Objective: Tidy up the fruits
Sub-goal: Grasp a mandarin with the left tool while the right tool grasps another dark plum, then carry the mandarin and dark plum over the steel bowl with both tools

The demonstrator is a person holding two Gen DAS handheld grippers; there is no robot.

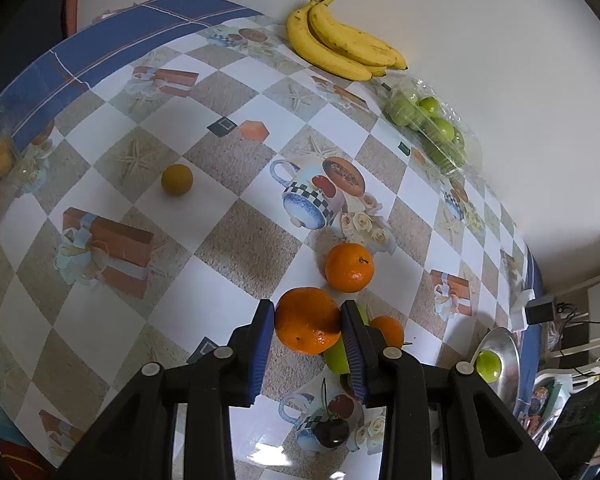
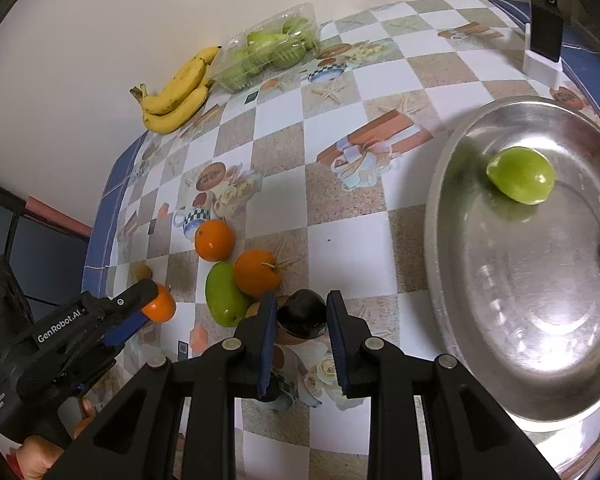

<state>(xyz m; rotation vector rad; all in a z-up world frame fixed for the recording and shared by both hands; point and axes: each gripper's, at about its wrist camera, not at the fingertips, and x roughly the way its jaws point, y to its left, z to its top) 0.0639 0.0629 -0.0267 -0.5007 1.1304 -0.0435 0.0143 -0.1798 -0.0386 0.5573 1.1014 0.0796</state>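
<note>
white wall behind, table under a glossy checked cloth printed with mugs, gift boxes, starfish; blue border at the edges.

left gripper: blue pads clamped on an orange, both sides touching the peel. fruit is round, bright, shiny, small dark spot on the skin, held clear of the cloth. in the right wrist view the same gripper's black body reads "GenRobot.AI" in white; more small print lower down, too small to read.

right gripper: fingers closed on a dark, near-black rounded fruit, glossy. kind cannot be told.

on the cloth just beside: two more oranges, the nearer one touching a green mango-like fruit. a small dull yellow-brown fruit sits well apart.

metal tray at the right holds one green fruit.

by the wall: bananas, yellow with brown flecks; clear plastic box of green fruit next to them.
</note>
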